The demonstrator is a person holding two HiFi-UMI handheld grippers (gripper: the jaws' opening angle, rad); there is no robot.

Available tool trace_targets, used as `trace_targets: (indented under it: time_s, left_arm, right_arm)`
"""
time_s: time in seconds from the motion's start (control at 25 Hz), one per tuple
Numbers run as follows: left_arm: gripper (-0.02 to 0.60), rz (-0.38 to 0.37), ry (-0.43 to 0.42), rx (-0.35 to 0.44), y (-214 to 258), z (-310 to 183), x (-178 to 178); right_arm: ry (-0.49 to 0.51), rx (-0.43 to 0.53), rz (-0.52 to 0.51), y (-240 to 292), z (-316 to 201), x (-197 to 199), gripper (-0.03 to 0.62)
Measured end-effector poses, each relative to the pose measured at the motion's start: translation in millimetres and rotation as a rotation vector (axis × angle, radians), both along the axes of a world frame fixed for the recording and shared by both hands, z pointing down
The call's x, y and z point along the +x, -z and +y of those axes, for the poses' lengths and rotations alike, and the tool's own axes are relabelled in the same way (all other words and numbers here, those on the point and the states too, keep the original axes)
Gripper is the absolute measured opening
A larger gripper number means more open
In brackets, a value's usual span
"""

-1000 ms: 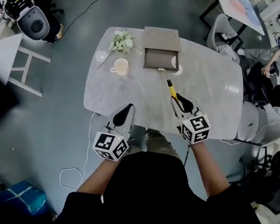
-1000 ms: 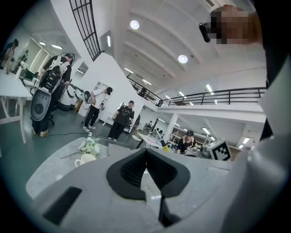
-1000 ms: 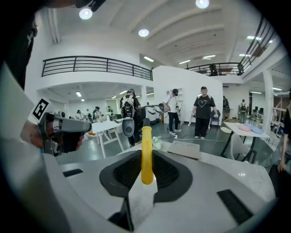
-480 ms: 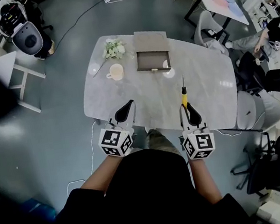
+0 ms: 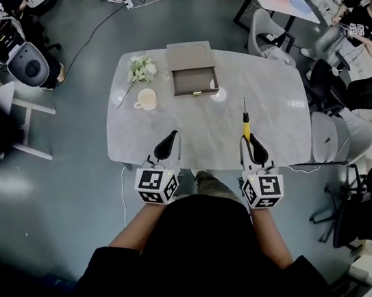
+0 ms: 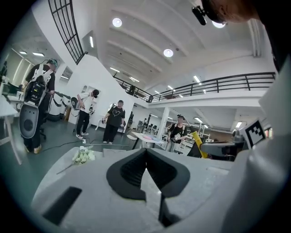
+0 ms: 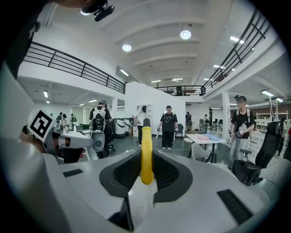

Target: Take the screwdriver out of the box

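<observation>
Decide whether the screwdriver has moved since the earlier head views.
Yes. The screwdriver, gripped by the right gripper, has drawn back from the open box toward the table's near edge.

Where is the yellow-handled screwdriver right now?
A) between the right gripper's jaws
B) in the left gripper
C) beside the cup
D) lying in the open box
A: the right gripper is shut on the screwdriver by its yellow handle, over the table and apart from the box.

Your left tongs [image 5: 169, 140] are pinched together with nothing in them, your right tongs [image 5: 249, 139] are clamped on the yellow handle of the screwdriver [image 5: 244, 123], and both point away from you, side by side, roughly level.
</observation>
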State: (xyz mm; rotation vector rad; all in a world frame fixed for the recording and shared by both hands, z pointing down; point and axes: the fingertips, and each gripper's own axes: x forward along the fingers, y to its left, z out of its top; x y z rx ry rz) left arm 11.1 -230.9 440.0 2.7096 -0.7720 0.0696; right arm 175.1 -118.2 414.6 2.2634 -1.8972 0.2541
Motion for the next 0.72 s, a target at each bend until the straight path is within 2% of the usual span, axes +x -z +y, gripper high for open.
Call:
trace_targets:
  time_s: [0.2,0.72]
  left_arm:
    - [0.015,-0.007,0.004,-0.003,-2,-7,7]
    - [0.014,-0.014,0.022,-0.013,-2,-21,32]
  right_arm:
    - [-0.004,0.009,0.011,1,-7,11,0.074]
    - [0.076,0.001,-0.010,-4,-37,24,0.074]
